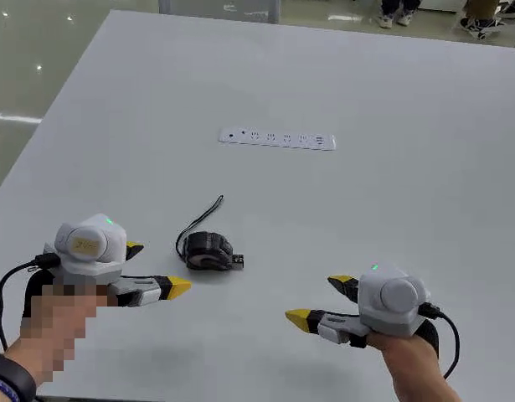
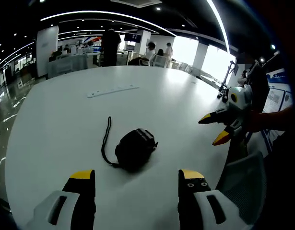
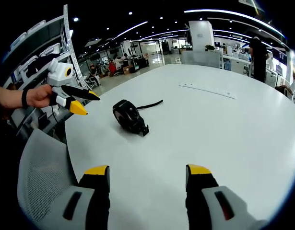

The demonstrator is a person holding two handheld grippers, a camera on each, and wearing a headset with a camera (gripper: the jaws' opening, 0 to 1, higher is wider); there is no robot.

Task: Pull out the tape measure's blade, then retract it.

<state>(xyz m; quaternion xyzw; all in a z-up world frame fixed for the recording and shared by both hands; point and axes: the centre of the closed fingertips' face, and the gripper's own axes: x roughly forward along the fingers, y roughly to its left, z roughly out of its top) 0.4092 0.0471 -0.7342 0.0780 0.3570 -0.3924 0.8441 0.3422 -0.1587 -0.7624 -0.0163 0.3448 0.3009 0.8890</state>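
Room: open office with ceiling lights; wide white table [image 1: 341,84] under both grippers
Around: power strip [image 1: 277,139] at 12 o'clock from the tape measure, well apart; grey mesh chair [image 3: 41,177] at the table's edge
Tape measure [image 1: 209,250]: black, between the grippers, nearer the left one; in the head view its long axis runs 9-to-3, blade tab toward 3 o'clock; strap [image 1: 198,219] trails toward 12
Left gripper [image 1: 157,266]: at its 8 o'clock; jaws spread, empty
Right gripper [image 1: 319,298]: at its 4 o'clock; jaws spread, empty

A wide white table [image 1: 391,92] is set on a glossy pale floor [image 1: 31,75] in an open hall lit by long ceiling light strips [image 3: 224,10] and bright windows [image 2: 212,60], with a grey mesh chair [image 3: 41,177] placed at its edge.
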